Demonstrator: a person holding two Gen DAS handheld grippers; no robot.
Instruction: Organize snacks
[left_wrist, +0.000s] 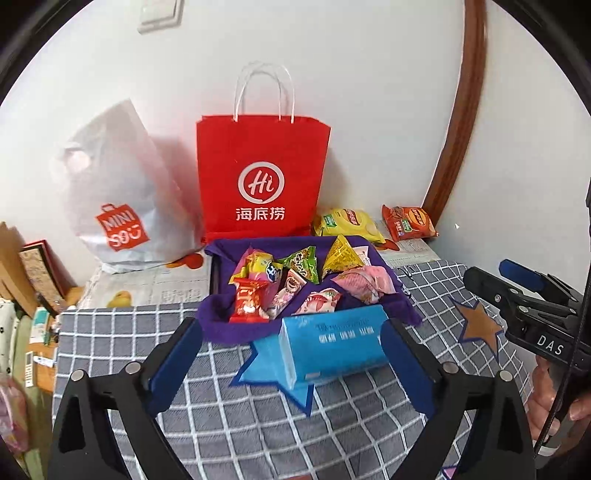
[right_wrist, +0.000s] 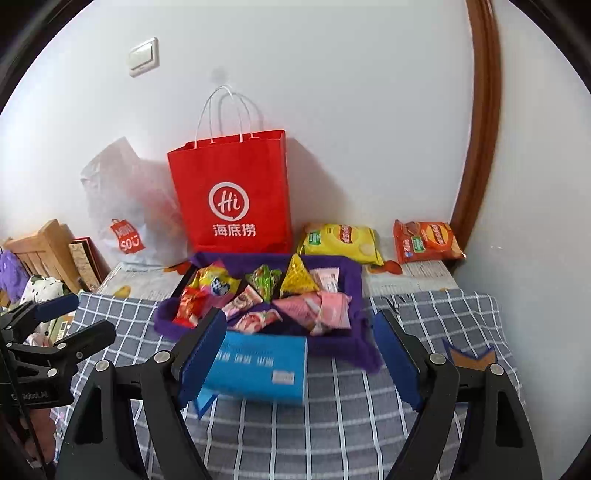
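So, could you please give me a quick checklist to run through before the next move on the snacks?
1. Left gripper open, empty: ok.
2. Right gripper open, empty: ok.
3. Blue box between the left fingers, free to grasp: ok.
4. Purple tray has room for it: not ok, small snack packs crowd it.
5. Yellow chip bag and orange chip bag outside the tray, by the wall: ok.
6. Red paper bag contents: cannot tell.

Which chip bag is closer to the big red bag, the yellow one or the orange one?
The yellow chip bag: it lies right beside the red paper bag, while the orange chip bag sits farther right.
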